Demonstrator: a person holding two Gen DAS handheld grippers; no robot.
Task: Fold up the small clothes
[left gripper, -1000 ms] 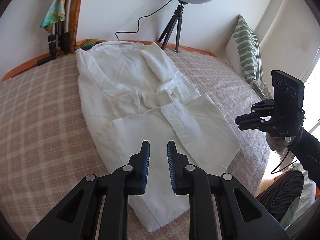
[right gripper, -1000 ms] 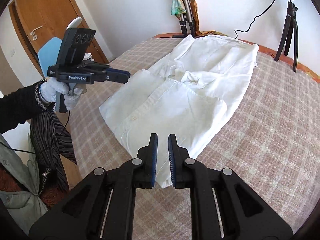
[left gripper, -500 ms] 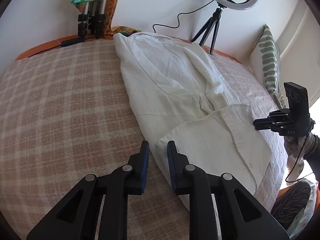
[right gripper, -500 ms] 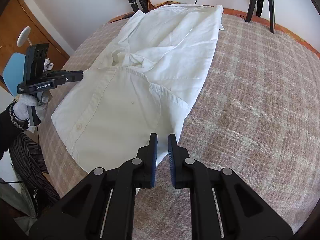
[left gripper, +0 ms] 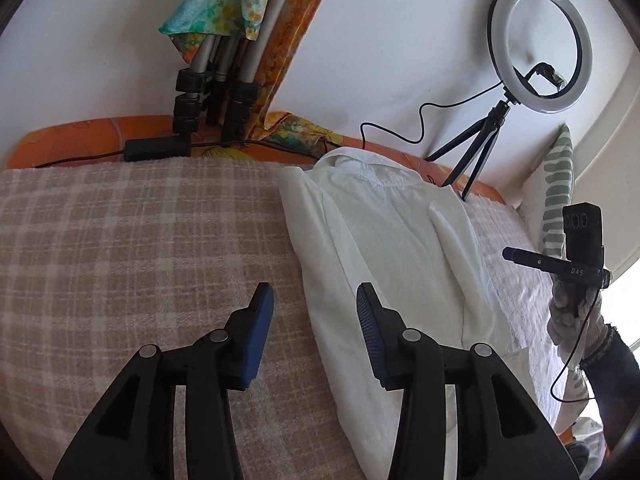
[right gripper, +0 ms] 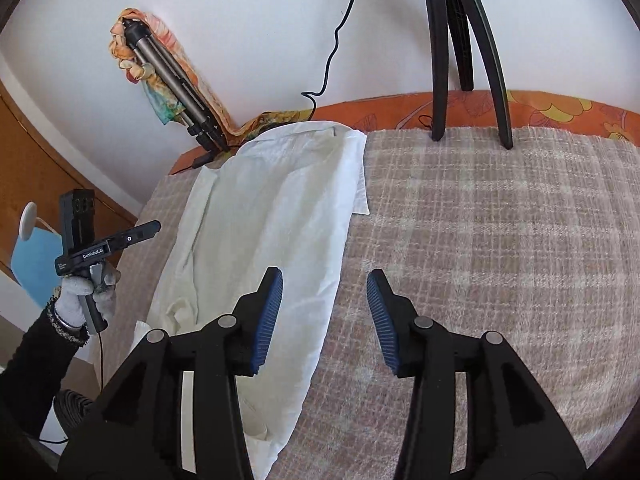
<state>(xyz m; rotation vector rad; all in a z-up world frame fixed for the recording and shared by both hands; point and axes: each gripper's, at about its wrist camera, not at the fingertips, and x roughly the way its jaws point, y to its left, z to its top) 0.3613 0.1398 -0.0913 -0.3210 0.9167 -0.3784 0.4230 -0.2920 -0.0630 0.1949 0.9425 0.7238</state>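
Observation:
A white shirt (left gripper: 384,240) lies partly folded lengthwise on the checked beige bedspread (left gripper: 140,240); it also shows in the right wrist view (right gripper: 272,216). My left gripper (left gripper: 314,304) is open and empty, its jaws astride the shirt's left edge, low over it. My right gripper (right gripper: 324,292) is open and empty, its jaws astride the shirt's right edge. Each gripper appears in the other's view: the right one (left gripper: 520,258) at the far right, the left one (right gripper: 148,228) at the far left.
A ring light on a black tripod (left gripper: 540,40) stands at the bed's far edge; its legs (right gripper: 464,52) show in the right wrist view. Folded tripods with a colourful scarf (left gripper: 216,60) lean on the wall. A striped cushion (left gripper: 556,200) lies at right.
Both grippers have opened from shut. Both have moved forward and lower toward the shirt's far half, each to one long edge. The shirt itself has not moved.

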